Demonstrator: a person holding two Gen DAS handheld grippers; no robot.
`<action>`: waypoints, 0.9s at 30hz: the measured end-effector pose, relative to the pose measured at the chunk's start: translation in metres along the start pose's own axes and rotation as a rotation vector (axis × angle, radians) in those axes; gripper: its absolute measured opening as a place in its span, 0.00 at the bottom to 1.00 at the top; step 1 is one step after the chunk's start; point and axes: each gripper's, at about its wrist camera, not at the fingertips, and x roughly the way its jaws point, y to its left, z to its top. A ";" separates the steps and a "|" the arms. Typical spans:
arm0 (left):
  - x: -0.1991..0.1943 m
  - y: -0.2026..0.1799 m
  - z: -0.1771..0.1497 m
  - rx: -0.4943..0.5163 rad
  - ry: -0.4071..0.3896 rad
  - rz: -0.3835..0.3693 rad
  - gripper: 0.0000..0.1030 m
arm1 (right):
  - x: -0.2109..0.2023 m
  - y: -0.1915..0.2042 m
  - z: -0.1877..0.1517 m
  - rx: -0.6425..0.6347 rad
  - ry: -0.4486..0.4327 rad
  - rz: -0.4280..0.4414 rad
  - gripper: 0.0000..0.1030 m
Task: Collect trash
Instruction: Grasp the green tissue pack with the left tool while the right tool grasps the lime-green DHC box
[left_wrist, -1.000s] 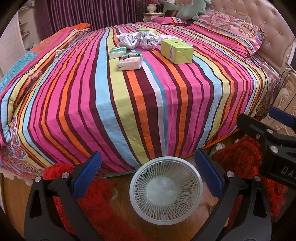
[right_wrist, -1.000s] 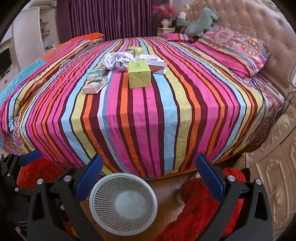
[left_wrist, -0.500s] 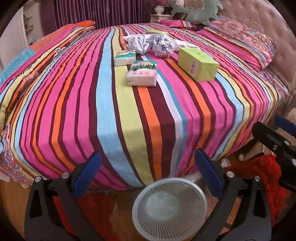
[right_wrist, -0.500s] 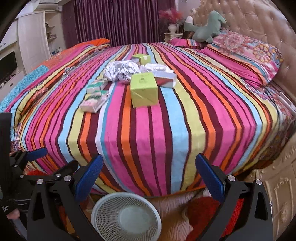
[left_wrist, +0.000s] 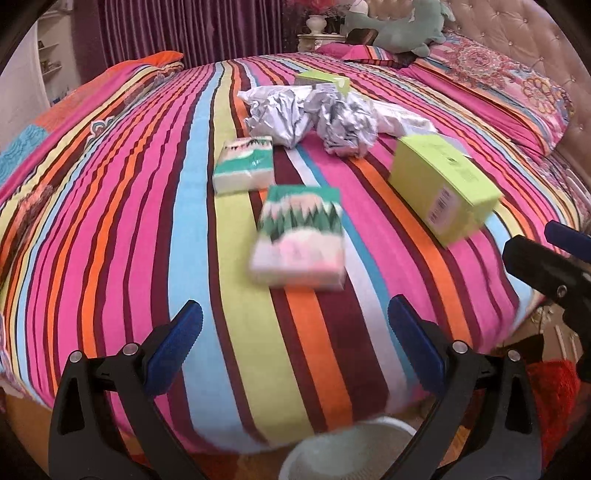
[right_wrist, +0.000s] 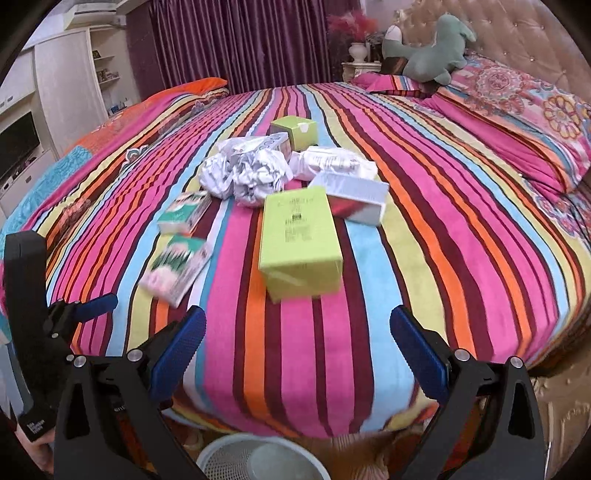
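Striped bed (left_wrist: 122, 229) strewn with boxes (right_wrist: 299, 236)

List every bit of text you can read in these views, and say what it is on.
None reads clearly.
Green box: printed lines and a barcode on its top, too blurred.
White packet: grey print, too small.
Tissue packs: pattern only, blurred.
Left gripper handle: white lettering, too small.

bed: striped cover (right_wrist: 369, 258), fills most of view | headboard: beige tufted (right_wrist: 535, 40), on right | pillows: floral pattern (right_wrist: 517, 99) | curtain: dark purple (right_wrist: 240, 40), behind bed | shelves: white unit (right_wrist: 66, 85), on left | floor: wood (left_wrist: 22, 421), red rug (left_wrist: 550, 387)
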 end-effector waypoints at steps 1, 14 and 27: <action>0.004 0.001 0.004 -0.003 0.003 0.000 0.94 | 0.006 0.000 0.005 -0.001 0.006 0.005 0.93; 0.045 0.007 0.033 -0.006 0.017 0.027 0.94 | 0.066 0.001 0.037 -0.065 0.085 -0.032 0.92; 0.040 -0.003 0.037 0.013 0.005 0.000 0.51 | 0.084 -0.001 0.034 -0.078 0.141 -0.077 0.58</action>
